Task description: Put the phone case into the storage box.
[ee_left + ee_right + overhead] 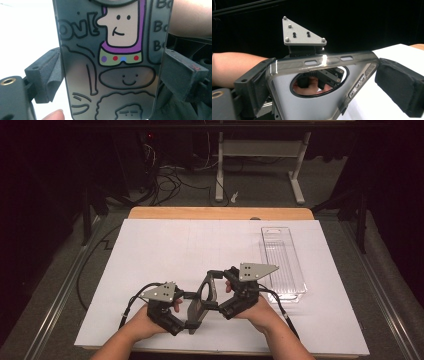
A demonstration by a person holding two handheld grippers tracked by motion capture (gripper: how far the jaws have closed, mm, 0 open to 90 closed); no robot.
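Left gripper (pixel 186 310) sits low at the near edge of the table (pixel 150 250), w/ the person's left hand (pixel 142 322) behind it. In the left gripper view the jaws stand fairly wide, one on each long edge of the phone case (pixel 110 62) — left pad pressed to the case's edge, right pad at or just off the other edge, so it grips the case across its width. The case's printed back faces this camera: cartoon doodles, a face w/ a purple outline, coloured dots.

Phone case (pixel 200 300) is held above the table's near-middle, between both grippers. Long axis runs from near-left to far-right, roughly away from the person; the end w/ the round cutout points far, towards the right gripper. It's a grey see-through case, tilted on edge rather than lying flat.

Right gripper (pixel 220 287) is at that far end, right hand (pixel 252 310) behind. In the right gripper view the jaws are wide: left jaw touches the case's corner, right pad stands clear of the side w/ the button slots — not clamped.

Far right: a clear plastic tray (pixel 282 265) lies flat, long axis running away from the person, well apart from the case. Can't tell if anything's in it.
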